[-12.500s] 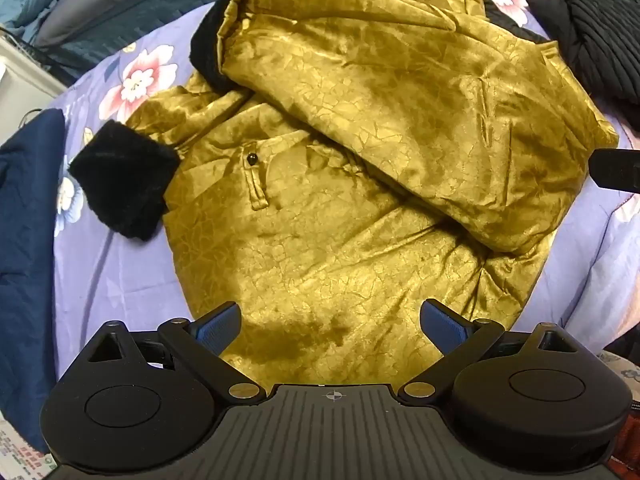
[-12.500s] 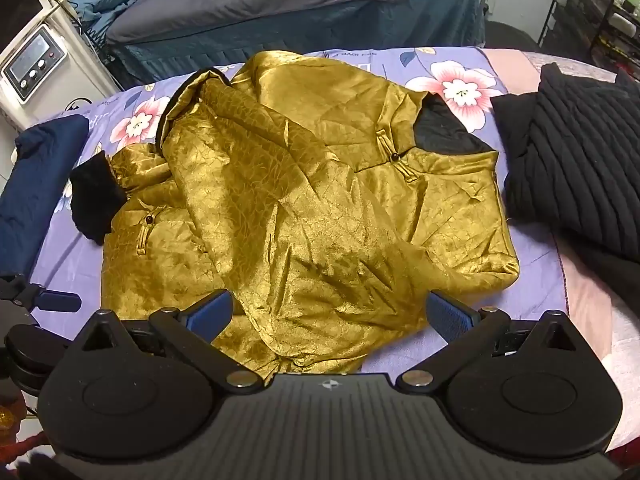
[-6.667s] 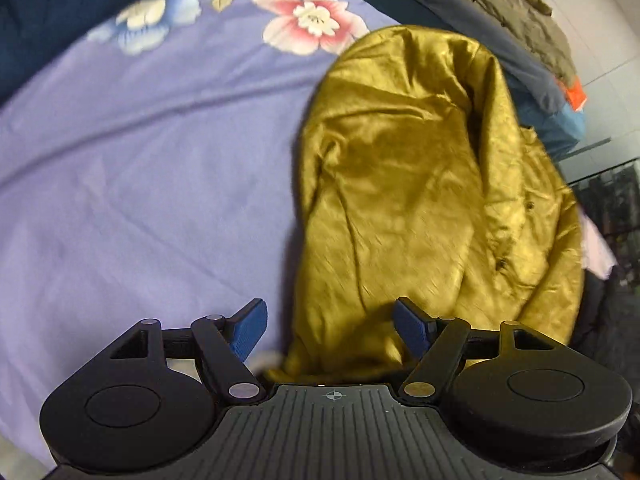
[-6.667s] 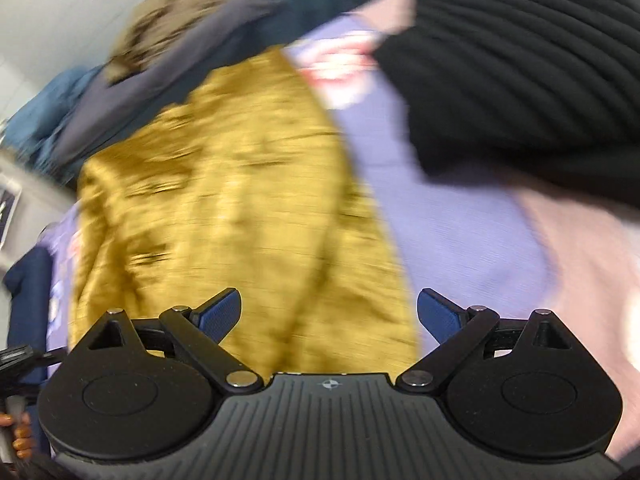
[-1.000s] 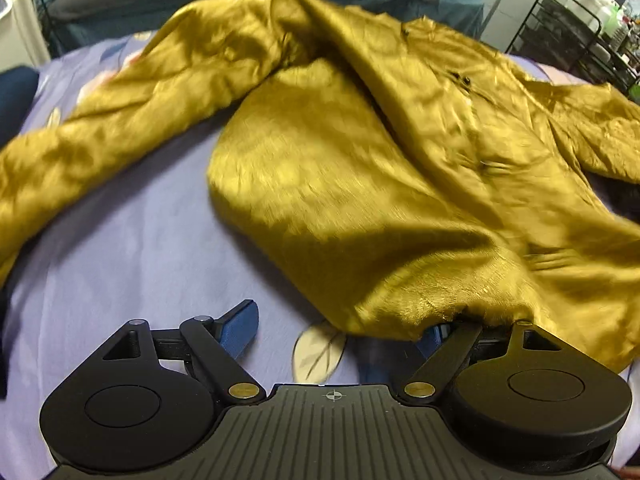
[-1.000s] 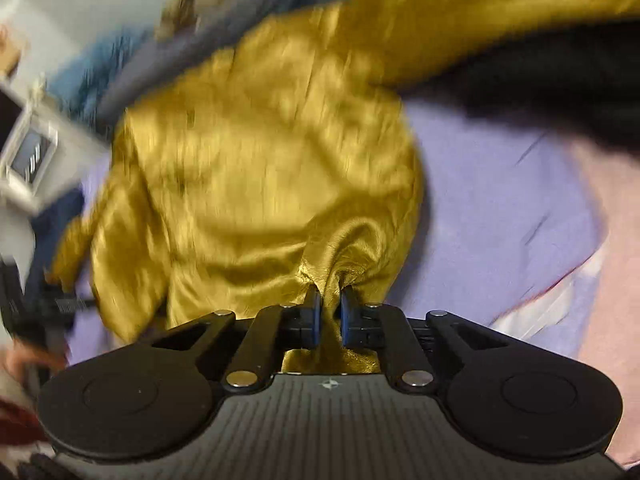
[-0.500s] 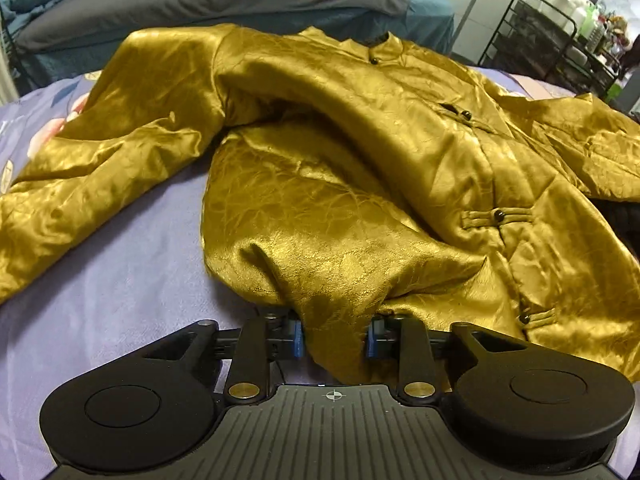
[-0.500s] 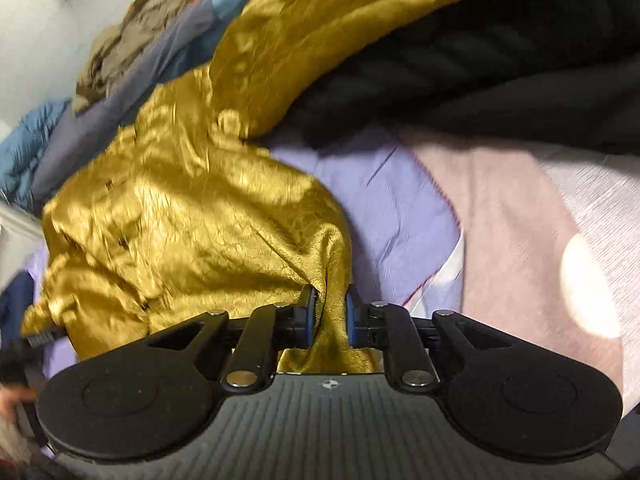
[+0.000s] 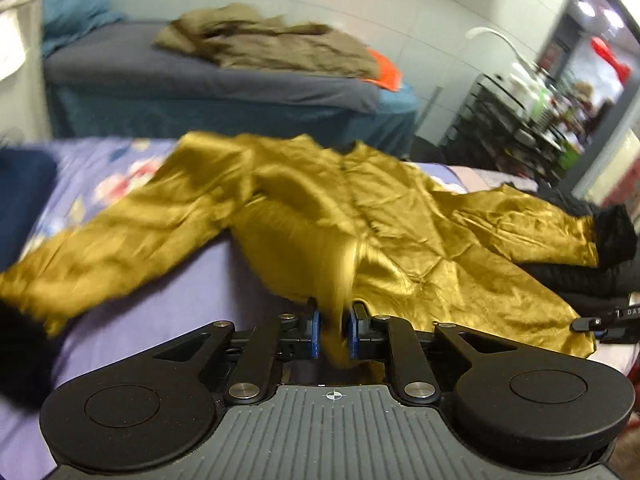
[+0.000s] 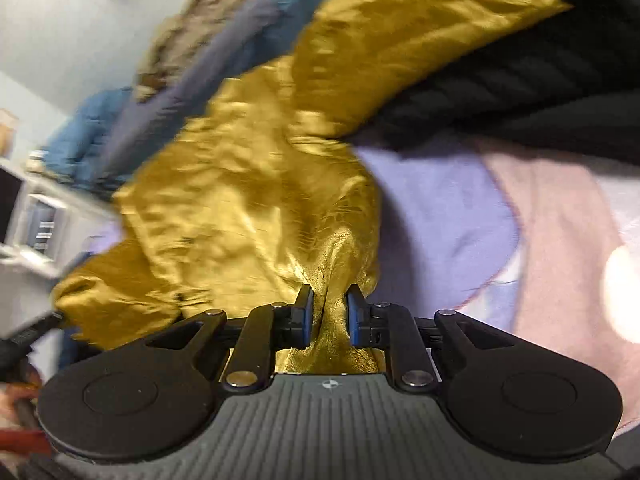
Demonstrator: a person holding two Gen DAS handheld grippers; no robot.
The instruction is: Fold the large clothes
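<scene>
A gold satin jacket [image 9: 320, 208] with black furry cuffs [image 9: 614, 232] lies spread on the purple floral bedsheet [image 9: 160, 312], sleeves out to both sides. My left gripper [image 9: 332, 332] is shut on a bunched fold of the jacket's hem. My right gripper [image 10: 327, 316] is shut on another part of the gold jacket [image 10: 248, 200] hem, the cloth running up and away from its jaws. The right gripper's tip also shows at the right edge of the left wrist view [image 9: 600, 322].
A black ribbed garment [image 10: 520, 80] lies under the jacket's right sleeve. A navy cloth [image 9: 20, 192] sits at the left. Behind stands a grey-blue bed [image 9: 208, 92] with an olive garment, and a wire rack [image 9: 516, 120] at the right. A pink cloth [image 10: 560, 240] covers the bed's right side.
Both grippers have lifted and pulled the hem toward me; the jacket lies flatter and more stretched out. The left view has tilted up to show the room.
</scene>
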